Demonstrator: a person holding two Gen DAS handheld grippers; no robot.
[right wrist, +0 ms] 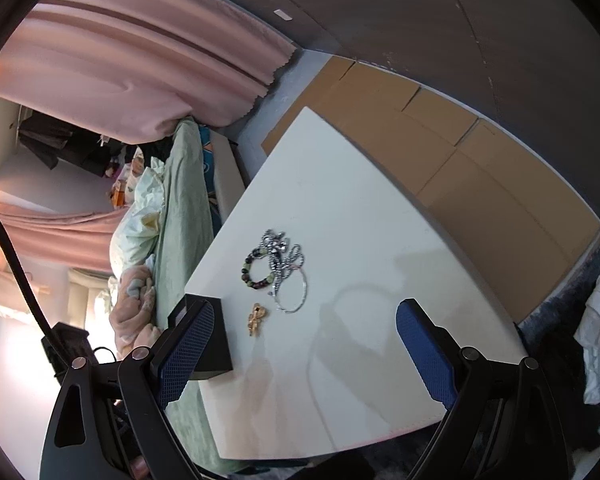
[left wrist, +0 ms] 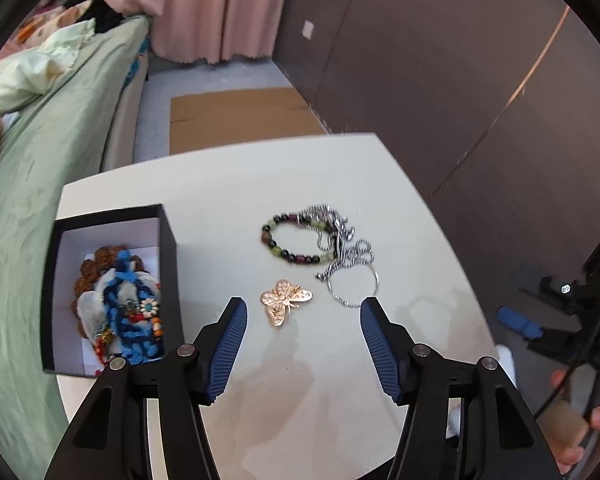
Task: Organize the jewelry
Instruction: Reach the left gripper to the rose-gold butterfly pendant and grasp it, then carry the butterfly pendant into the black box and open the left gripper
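While both grippers (left wrist: 303,308) (right wrist: 305,312) hover unclenched, the butterfly brooch (left wrist: 286,301) lies flat, slanted.

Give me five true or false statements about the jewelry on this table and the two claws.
1. The gold butterfly brooch lies on the white table, outside the black box. True.
2. The black box is empty. False: it holds blue cord and bead jewelry.
3. The beaded bracelet touches the silver chain. True.
4. The left claw grips the brooch. False: it is open, holding nothing.
5. The right claw is shut. False: it is wide open.
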